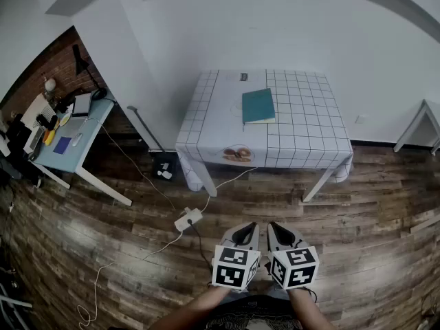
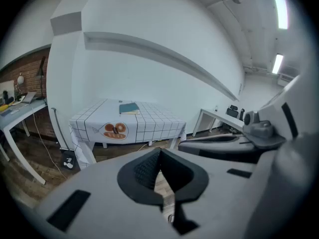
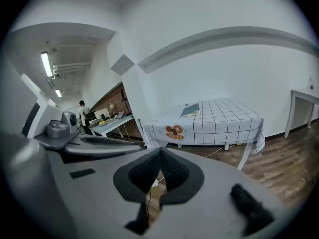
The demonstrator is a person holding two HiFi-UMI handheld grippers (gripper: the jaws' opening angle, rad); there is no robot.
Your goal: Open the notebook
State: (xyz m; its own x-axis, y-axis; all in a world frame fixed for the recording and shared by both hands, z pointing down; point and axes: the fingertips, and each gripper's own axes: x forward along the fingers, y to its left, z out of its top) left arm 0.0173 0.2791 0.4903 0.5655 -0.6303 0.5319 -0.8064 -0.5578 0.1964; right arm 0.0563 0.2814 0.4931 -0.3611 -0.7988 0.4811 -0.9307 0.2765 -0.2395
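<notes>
A teal notebook [image 1: 258, 105] lies closed on a white table with a black grid cloth [image 1: 302, 136], far ahead of me. The notebook [image 2: 129, 108] also shows small in the left gripper view, and the notebook [image 3: 191, 109] in the right gripper view. Both grippers hover side by side over the wood floor, well short of the table. My left gripper [image 1: 245, 234] has its jaws together with nothing between them. My right gripper [image 1: 280, 233] is likewise shut and empty. In their own views the left gripper [image 2: 159, 153] and right gripper [image 3: 160, 154] show pads meeting at the tips.
A white power strip [image 1: 188, 219] with cables lies on the floor between me and the table. A cluttered light-blue desk [image 1: 65, 143] stands at the left by a brick wall. Another white table [image 1: 421, 124] is at the right edge. A person [image 3: 82, 112] stands far down the room.
</notes>
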